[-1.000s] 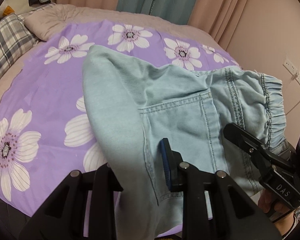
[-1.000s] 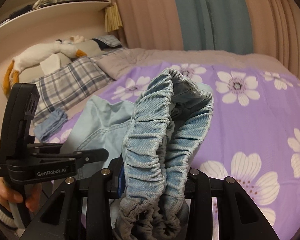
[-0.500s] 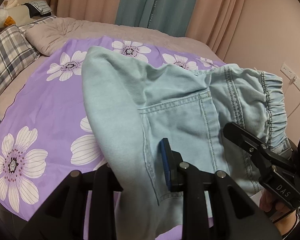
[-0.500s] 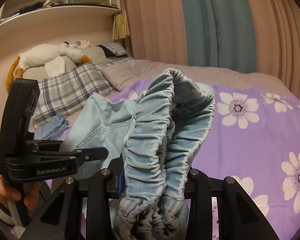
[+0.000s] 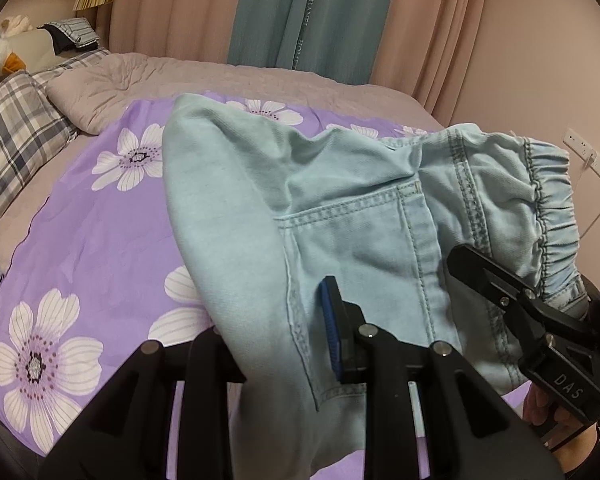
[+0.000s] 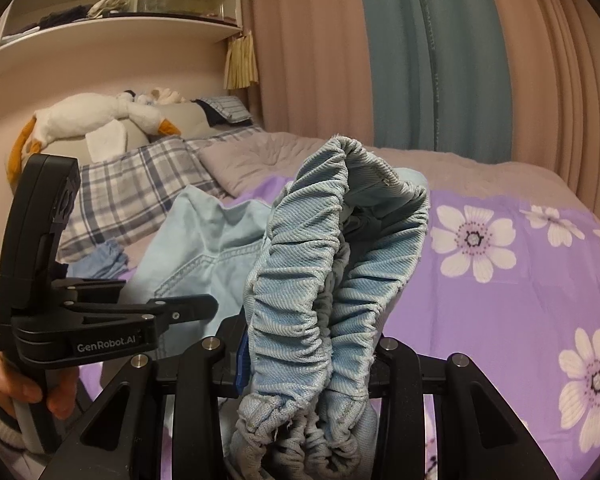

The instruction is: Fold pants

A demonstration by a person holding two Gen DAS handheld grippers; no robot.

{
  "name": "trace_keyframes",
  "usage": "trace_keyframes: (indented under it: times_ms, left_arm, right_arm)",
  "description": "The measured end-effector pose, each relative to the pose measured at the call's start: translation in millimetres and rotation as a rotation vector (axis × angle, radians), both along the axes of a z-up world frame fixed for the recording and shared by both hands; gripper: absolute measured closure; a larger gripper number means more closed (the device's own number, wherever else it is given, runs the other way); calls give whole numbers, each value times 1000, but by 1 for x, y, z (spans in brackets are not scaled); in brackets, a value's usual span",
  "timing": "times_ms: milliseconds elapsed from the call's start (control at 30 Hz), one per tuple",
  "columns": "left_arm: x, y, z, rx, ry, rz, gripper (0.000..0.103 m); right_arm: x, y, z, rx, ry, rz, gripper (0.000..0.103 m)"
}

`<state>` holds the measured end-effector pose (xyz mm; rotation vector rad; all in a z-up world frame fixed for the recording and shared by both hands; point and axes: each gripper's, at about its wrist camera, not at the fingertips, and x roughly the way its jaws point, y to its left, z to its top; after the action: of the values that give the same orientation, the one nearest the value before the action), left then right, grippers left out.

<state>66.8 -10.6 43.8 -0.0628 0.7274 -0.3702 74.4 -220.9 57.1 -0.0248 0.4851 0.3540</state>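
While the left gripper [image 5: 275, 344] is clenched on a leg fold of the light-blue pants [image 5: 340, 216], the right gripper [image 6: 308, 356] clamps their bunched waistband, holding them above the purple floral bedspread [image 5: 99, 232].

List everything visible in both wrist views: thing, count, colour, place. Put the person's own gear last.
pants: one, light blue denim, held up over the bed, elastic waistband bunched in the right gripper
bedsheet: one, purple with white flowers, covering the bed
plaid pillow: one, grey and white check, head of the bed
pink pillow: one, beside the plaid one
goose plush: one, white with orange beak and feet, behind the pillows
curtains: pink with a teal panel, behind the bed
wall shelf: one, cream, holding clothes
wall sockets: white, right-hand wall
left gripper: black, shut on the pants
right gripper: black, shut on the waistband
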Motion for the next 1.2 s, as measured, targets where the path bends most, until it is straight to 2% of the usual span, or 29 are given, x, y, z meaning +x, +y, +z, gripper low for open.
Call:
trace_keyframes:
  times_ms: [800,1200]
  left_arm:
    - [41,-11,10,39,-49,-4,79]
    - [64,-20,-4,60,-18,-2,79]
  right_arm:
    - [35,1,9,-22,-59,-20,63]
    - [54,-3,1,-9,-23,-33,63]
